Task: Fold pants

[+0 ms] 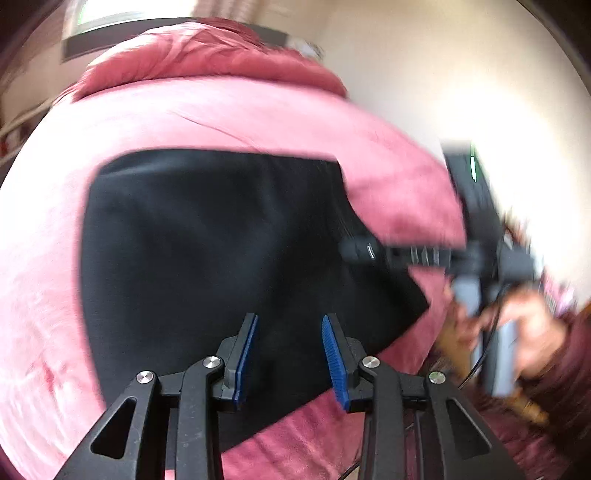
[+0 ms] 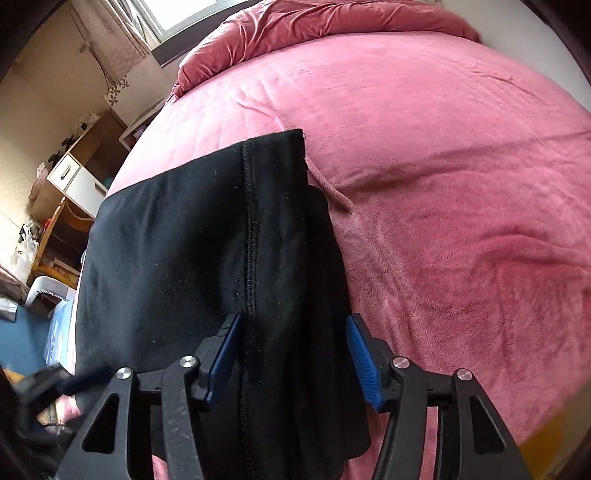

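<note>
One pair of black pants (image 2: 207,258), folded into a flat slab, lying on the pink bed cover (image 2: 461,184) toward its near edge. Two grippers, one per hand. Left gripper (image 1: 290,354) hovering over the near part of the pants, blue-padded fingers (image 1: 334,354) apart with dark cloth showing in the gap, clamped on nothing. Right gripper (image 2: 295,354) likewise spread wide above the pants, straddling the stitched seam (image 2: 250,236) near the pants' right-hand edge; whether the pads touch the cloth, impossible to tell. One crumpled red duvet (image 2: 314,22) heaped on the far side of the bed from the pants. Only in the left wrist view: the right gripper seen from the side at the pants' right edge, badly blurred, with the person's hand (image 1: 528,332) around its handle, plus a plain pale wall (image 1: 461,74) beyond the bed. Only in the right wrist view: the seam in sharp detail, a window (image 2: 184,11) past the duvet, a wooden cabinet with two white drawers (image 2: 74,177) left of the pants beyond the bed, and a blue floor (image 2: 22,339) below it.
</note>
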Available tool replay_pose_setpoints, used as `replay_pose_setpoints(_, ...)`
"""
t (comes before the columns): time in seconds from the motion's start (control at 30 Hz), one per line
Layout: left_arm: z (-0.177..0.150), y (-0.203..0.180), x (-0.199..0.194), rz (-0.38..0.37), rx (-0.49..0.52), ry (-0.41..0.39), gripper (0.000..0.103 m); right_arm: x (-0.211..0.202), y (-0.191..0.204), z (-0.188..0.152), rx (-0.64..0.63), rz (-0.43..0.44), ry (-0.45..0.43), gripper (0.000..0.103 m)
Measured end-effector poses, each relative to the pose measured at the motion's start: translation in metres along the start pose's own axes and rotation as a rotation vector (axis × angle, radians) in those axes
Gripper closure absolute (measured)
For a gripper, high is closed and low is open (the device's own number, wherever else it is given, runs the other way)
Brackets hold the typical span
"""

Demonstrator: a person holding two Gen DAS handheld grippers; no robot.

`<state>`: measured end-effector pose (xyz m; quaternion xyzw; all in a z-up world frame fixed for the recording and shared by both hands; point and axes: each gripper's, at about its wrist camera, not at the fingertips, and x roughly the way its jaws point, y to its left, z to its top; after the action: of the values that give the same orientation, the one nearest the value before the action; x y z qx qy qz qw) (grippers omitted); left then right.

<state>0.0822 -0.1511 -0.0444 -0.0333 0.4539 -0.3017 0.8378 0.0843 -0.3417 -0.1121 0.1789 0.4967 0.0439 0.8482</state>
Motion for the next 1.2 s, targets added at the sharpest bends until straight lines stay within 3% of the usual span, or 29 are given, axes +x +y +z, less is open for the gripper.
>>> replay_pose_setpoints(0.2, 0.018, 0.092, -0.036, 0.087, -0.295, -0.081, 0.066, -0.001, -0.025, -0.012, 0.050, 0.041, -0.005, 0.043)
replay_pose_setpoints(0.3, 0.021, 0.124, -0.033, 0.061, -0.362, -0.065, 0.040, 0.001, -0.033, -0.009, 0.063, 0.078, 0.013, 0.039)
replay_pose_setpoints(0.37, 0.023, 0.135, -0.024, 0.022, -0.371, -0.031, 0.034, 0.006, -0.040, -0.007, 0.062, 0.100, 0.032, 0.034)
replay_pose_setpoints(0.7, 0.012, 0.139, 0.032, -0.149, -0.433, 0.086, 0.034, 0.029, -0.065, 0.018, -0.005, 0.320, 0.145, 0.031)
replay_pose_setpoints(0.8, 0.009, 0.143, 0.043, -0.202, -0.458, 0.107, 0.043, 0.041, -0.065, 0.025, -0.027, 0.371, 0.176, 0.031)
replay_pose_setpoints(0.83, 0.009, 0.142, 0.043, -0.215, -0.458, 0.105, 0.049, 0.045, -0.065, 0.028, -0.041, 0.371, 0.180, 0.032)
replay_pose_setpoints(0.9, 0.008, 0.141, 0.039, -0.229, -0.443, 0.082, 0.057, 0.047, -0.060, 0.032, -0.074, 0.364, 0.182, 0.044)
replay_pose_setpoints(1.0, 0.010, 0.135, 0.029, -0.235, -0.408, 0.060, 0.063, 0.038, -0.051, 0.034, -0.111, 0.356, 0.182, 0.056)
replay_pose_setpoints(1.2, 0.029, 0.131, -0.016, -0.235, -0.349, -0.053, 0.063, 0.013, -0.025, 0.054, -0.180, 0.363, 0.140, 0.058)
